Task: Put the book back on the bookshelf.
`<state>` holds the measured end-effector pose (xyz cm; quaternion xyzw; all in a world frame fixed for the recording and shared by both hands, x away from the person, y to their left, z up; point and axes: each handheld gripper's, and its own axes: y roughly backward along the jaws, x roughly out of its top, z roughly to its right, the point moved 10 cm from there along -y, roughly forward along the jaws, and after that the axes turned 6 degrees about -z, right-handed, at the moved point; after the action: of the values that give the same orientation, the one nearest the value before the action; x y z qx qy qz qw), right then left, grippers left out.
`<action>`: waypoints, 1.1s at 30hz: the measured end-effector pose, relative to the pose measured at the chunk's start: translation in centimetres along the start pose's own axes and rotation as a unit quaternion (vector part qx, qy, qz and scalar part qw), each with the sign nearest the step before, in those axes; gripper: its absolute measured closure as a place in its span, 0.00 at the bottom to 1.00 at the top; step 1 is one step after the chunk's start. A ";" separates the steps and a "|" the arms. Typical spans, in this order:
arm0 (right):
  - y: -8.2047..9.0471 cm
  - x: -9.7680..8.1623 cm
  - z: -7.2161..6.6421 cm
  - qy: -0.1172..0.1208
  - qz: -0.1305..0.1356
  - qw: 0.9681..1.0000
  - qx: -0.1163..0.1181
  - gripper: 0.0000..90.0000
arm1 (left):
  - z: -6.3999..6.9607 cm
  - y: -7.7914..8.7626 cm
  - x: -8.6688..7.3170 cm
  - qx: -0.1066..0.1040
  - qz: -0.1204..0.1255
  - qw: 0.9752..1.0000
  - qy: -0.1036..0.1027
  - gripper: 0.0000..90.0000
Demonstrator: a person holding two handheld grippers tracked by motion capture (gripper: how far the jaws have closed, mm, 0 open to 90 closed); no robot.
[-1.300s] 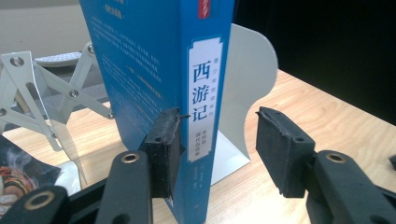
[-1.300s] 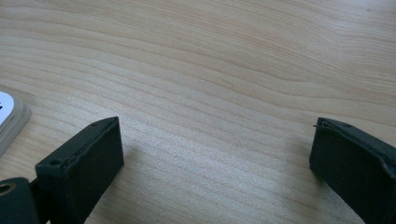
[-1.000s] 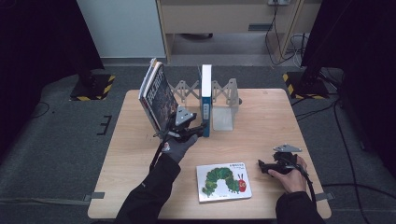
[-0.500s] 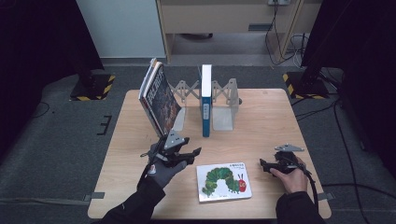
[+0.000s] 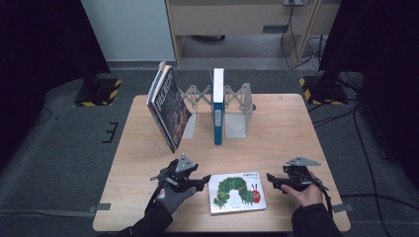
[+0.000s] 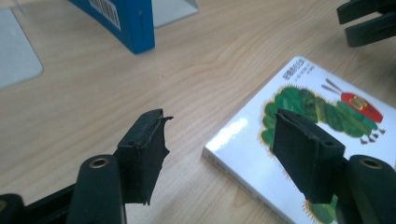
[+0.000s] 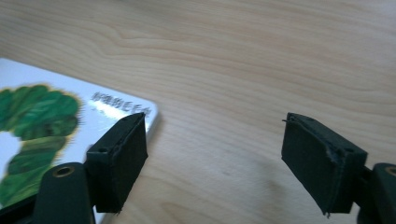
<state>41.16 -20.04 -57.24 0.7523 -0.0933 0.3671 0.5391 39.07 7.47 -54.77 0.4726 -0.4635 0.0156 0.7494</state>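
A pale wooden surface [image 5: 296, 123] seen from above, with a white picture book [image 5: 236, 192] showing a green caterpillar lying flat near its 6 o'clock edge. At the book's 9 o'clock side, the left hand-held gripper [image 5: 203, 181], held in a gloved hand, sits just beside the book's edge; its jaws are spread, have just been opening, and grip nothing, with one jaw over the bare wood and the other over the book's corner in the left gripper view [image 6: 219, 140]. At the book's 3 o'clock side, the right hand-held gripper [image 5: 271, 178] points toward the book from a short way off; its jaws are spread with only wood between them, having just been closing a little, and the book's corner [image 7: 116, 109] lies beside one jaw in the right gripper view. Toward 12 o'clock, a blue book [image 5: 218, 112] stands upright in a grey metal rack [image 5: 237, 106], and at about 11 o'clock a dark-covered book [image 5: 168, 109] leans tilted beside it
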 end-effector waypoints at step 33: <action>-2.2 -2.0 -6.2 -0.017 -0.044 0.993 0.109 0.41 | 2.6 -3.7 -2.9 -0.049 -0.072 0.996 0.012 0.38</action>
<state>38.12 -14.18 -59.25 0.8157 -0.0284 0.3384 0.4684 37.36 4.74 -59.04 0.4670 -0.4194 -0.0553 0.7765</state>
